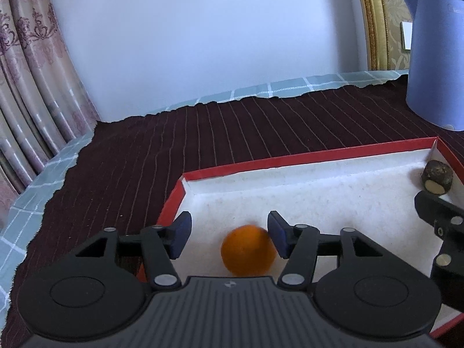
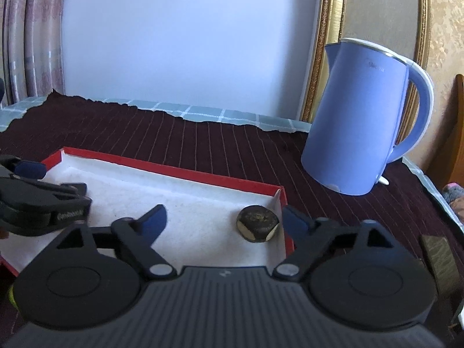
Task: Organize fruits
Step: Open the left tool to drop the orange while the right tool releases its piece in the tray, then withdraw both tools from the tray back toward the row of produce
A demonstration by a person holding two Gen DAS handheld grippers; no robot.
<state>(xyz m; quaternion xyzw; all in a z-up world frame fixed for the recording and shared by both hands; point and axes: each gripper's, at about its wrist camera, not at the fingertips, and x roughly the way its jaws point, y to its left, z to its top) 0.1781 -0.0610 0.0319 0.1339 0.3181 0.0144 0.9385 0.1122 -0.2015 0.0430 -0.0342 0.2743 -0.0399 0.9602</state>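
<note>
Orange [image 1: 248,250]: round, plain bright orange skin, edges motion-blurred, so surface detail can't be read. It sits in the tray [image 1: 307,156] on the white liner, toward the tray's left edge, between the left gripper's [image 1: 229,234] blue pads [image 1: 182,233]. Jaws are spread; the right pad is just beside the fruit, possibly touching, the left pad clearly apart, so no pinch. Second fruit [image 2: 257,224]: dark brown, rough and knobbly, with two pale flat cut faces; it lies in the tray's far right corner, close to the red rim. Right gripper [image 2: 224,220] is spread wide above that corner, one finger over the liner, the other over the red rim, neither touching the fruit. Tray is red outside, white inside, on a dark maroon striped cloth [image 1: 203,145]. A blue kettle [image 2: 362,121] stands upright on the cloth beyond the tray's right edge, well apart from both fruits.
</note>
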